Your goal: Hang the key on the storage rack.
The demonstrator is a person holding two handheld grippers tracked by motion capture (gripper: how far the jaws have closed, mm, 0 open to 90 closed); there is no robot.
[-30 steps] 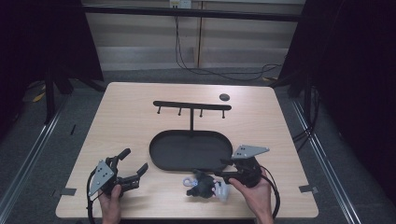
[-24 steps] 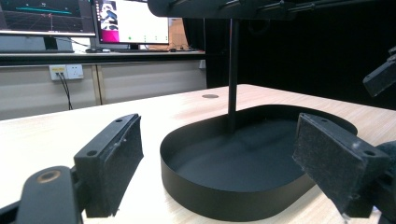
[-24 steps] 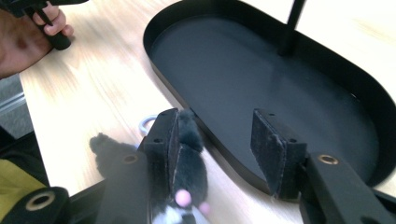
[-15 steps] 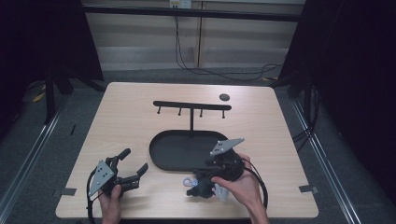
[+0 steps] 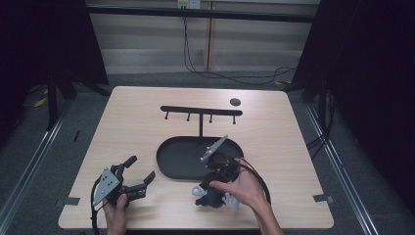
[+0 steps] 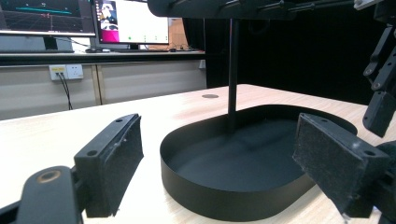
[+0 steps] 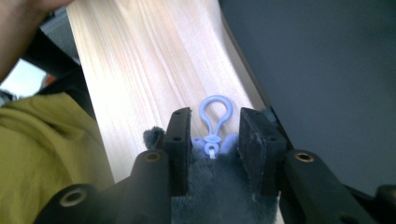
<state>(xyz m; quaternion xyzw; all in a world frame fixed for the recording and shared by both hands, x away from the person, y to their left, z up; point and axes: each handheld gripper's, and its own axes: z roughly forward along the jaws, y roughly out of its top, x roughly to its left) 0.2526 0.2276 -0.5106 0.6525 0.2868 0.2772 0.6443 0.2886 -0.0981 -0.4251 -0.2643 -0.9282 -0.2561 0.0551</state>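
Observation:
A dark grey plush toy (image 5: 211, 199) with a light blue hook clip (image 5: 196, 189) lies on the table just in front of the black oval tray (image 5: 171, 161). My right gripper (image 5: 205, 193) tips down over it. In the right gripper view its jaws have just been closing. They now straddle the clip (image 7: 211, 142), and the grey plush (image 7: 219, 186) fills the gap and touches both pads. My left gripper (image 5: 141, 169) rests open at the front left, its pads (image 6: 116, 158) wide apart with nothing between them, facing the tray (image 6: 219, 200).
A black rack (image 5: 200, 111) with several small hooks stands on a post at the tray's far end. A small dark disc (image 5: 235, 102) lies near the table's back edge. Cables trail from both grippers toward the front edge.
The right hand has swung its gripper leftward from beside the tray's right end and tipped it down over the plush toy. The left gripper has stayed put.

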